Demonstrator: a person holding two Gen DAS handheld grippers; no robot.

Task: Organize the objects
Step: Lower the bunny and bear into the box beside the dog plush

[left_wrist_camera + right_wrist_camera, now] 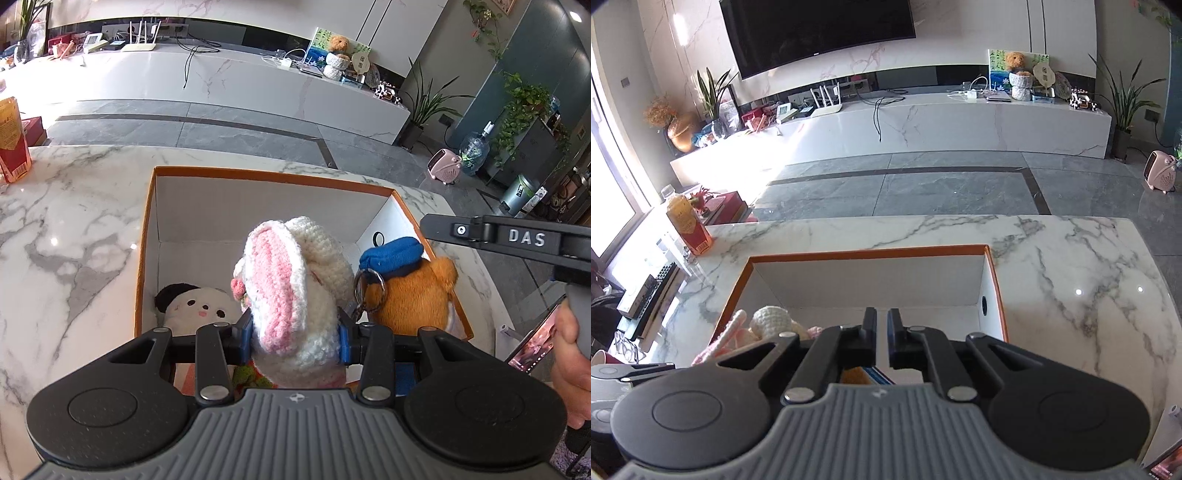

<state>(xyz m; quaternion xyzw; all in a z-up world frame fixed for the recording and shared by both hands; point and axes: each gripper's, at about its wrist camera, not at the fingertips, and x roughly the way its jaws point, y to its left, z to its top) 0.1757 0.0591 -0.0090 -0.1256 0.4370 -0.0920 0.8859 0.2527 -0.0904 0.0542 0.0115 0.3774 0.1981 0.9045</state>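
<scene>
My left gripper (295, 338) is shut on a white and pink crocheted bunny (295, 295) and holds it over the open orange-rimmed white box (273, 175). Inside the box lie a panda plush (199, 306) at the left and an orange plush with a blue cap (406, 291) at the right. My right gripper (882, 332) is shut and empty, above the near part of the same box (868, 254). The bunny also shows in the right wrist view (768, 325), low at the left. The right gripper's body (517, 240) shows at the right of the left wrist view.
The box stands on a white marble table (1071, 277). An orange drink bottle (689, 229) stands at the table's far left. A phone (535, 339) lies at the right edge by the hand. Beyond are grey floor and a long TV bench.
</scene>
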